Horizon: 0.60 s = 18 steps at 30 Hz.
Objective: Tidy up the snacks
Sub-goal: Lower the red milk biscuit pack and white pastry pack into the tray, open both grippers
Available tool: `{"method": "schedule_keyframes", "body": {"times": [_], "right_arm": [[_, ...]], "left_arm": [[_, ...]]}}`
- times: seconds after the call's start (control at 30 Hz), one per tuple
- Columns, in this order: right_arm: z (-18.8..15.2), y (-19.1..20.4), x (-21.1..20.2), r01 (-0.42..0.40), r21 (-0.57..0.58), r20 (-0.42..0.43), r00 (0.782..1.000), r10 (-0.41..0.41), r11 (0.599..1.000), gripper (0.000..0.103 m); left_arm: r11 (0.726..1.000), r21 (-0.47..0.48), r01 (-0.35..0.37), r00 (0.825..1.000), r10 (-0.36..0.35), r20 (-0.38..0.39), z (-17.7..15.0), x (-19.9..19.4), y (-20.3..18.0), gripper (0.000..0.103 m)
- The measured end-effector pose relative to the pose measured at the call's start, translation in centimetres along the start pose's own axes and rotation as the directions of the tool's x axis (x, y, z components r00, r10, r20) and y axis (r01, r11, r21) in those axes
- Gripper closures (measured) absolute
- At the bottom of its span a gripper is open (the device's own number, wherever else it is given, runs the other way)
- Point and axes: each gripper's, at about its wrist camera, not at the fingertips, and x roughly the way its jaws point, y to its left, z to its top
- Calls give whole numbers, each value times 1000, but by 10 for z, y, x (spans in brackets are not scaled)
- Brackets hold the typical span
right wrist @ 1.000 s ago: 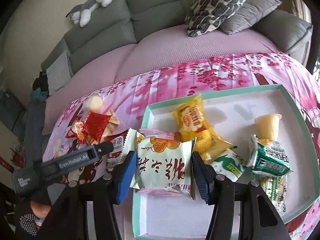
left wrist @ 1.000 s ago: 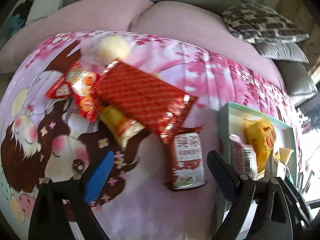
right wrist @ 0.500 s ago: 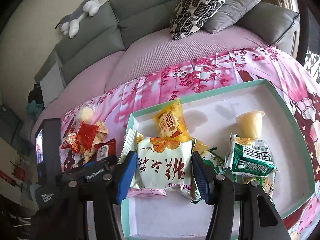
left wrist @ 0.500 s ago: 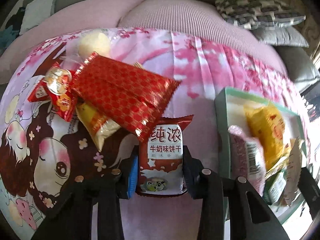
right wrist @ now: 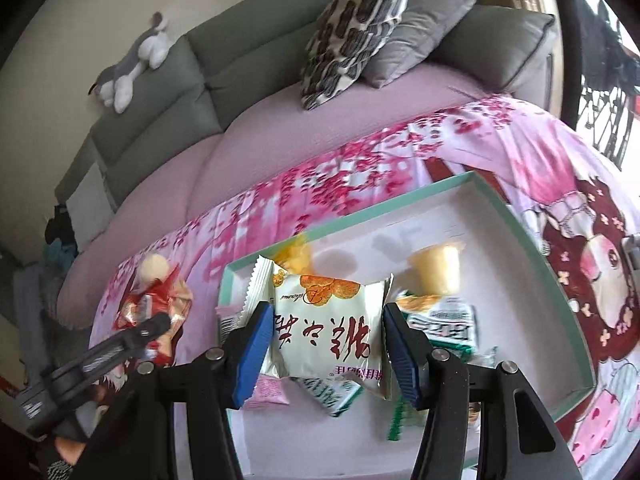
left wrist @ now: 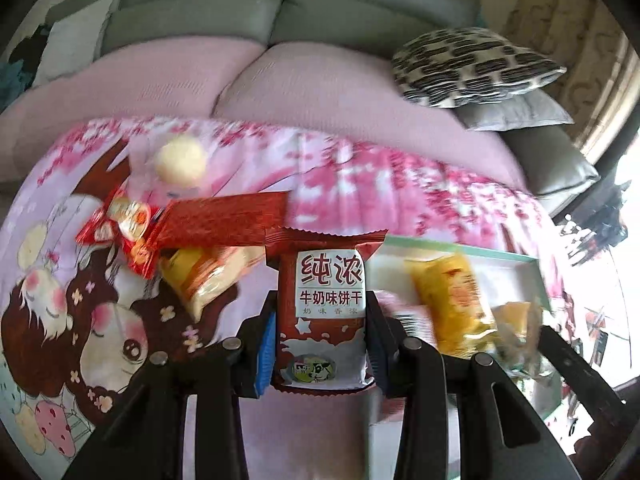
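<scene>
My left gripper (left wrist: 322,340) is shut on a brown-red milk biscuit packet (left wrist: 330,280), which hangs above the pink blanket. Behind it to the left lies a pile: a red foil packet (left wrist: 224,220), a yellow packet (left wrist: 200,276), small red sweets (left wrist: 120,220) and a pale round snack (left wrist: 180,160). My right gripper (right wrist: 326,340) is shut on a white packet (right wrist: 324,320) with an orange picture, above the left part of the teal-rimmed box (right wrist: 360,216). In the box lie a jelly cup (right wrist: 438,270), a green-and-white packet (right wrist: 444,320) and a yellow packet (left wrist: 452,296).
A pink cartoon blanket (right wrist: 400,148) covers the surface. Behind it stands a grey sofa (right wrist: 248,52) with a patterned cushion (right wrist: 352,28), a grey cushion (right wrist: 420,20) and a plush toy (right wrist: 136,64). The left tool's body (right wrist: 120,344) shows at the right view's lower left.
My left gripper closed on the biscuit packet and lifted it off the blanket. The right gripper kept hold of the white packet, rolled a little and shifted over the box.
</scene>
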Motion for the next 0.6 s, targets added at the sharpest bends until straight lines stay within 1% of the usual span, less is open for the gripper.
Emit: {"method": "schedule_keyframes", "body": {"times": [0.13,0.3,0.43,0.6], "right_arm": [[3,-15,-3,30,33,8,1000,-30,999,44],[5,-28,-4,62,50,18,998,-63,997,44],[5,-36,-2,95,51,14,995,-96,994,44],[4,-41,3,122,36,7,992,-123,992,43]], "left_arm": [[996,71,56,998,-57,8,-3,-4,-28,62],[981,167,101,995,-98,-25,-15,1,-65,62],[968,228,108,994,-98,-54,-26,7,-86,62],[960,261,105,993,-85,-86,-36,17,-97,62]]}}
